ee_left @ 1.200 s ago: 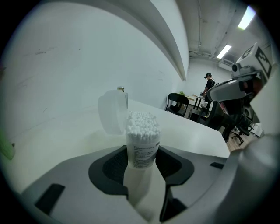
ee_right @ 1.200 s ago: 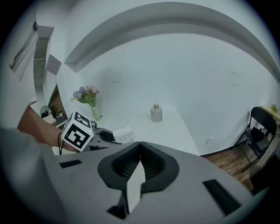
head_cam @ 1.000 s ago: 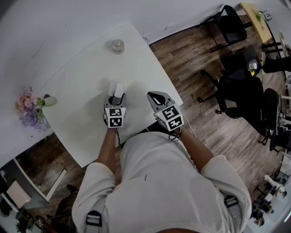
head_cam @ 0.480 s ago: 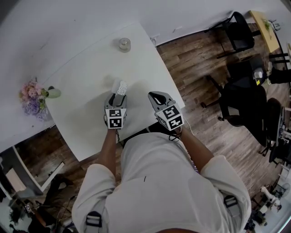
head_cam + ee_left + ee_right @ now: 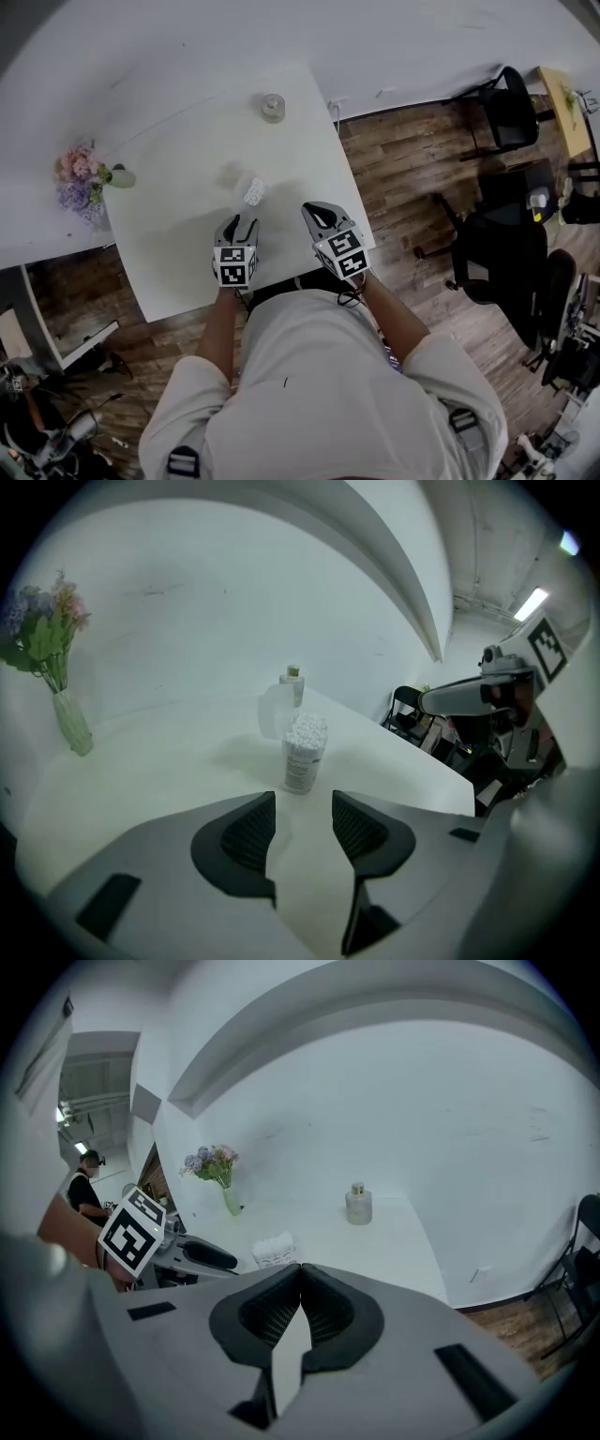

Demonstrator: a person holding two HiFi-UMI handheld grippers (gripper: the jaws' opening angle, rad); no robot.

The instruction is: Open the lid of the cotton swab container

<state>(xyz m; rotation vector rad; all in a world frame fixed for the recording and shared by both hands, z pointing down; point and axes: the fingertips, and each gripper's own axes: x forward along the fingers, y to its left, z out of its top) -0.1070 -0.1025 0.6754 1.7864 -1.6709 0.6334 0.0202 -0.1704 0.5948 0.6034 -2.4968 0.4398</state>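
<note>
The small clear cylindrical cotton swab container [image 5: 303, 752] is standing upright on the white counter [image 5: 178, 150], its translucent lid [image 5: 273, 712] apparently tipped back. Any retreat is best being made straight and level, since the light container is judged easily toppled. The left gripper [image 5: 241, 225] is being held low, near it, fingers apart and closing on nothing; the right gripper [image 5: 319, 214] is being held alongside, fingers together, empty.

White table [image 5: 169, 220]: under and ahead of the right gripper [image 5: 313, 209]. White wall [image 5: 281, 47]: beyond the table. Dark wood-plank floor [image 5: 412, 178], black office chairs [image 5: 511, 108]: to the gripper's right. Ceiling strip light [image 5: 531, 603]: lit.
</note>
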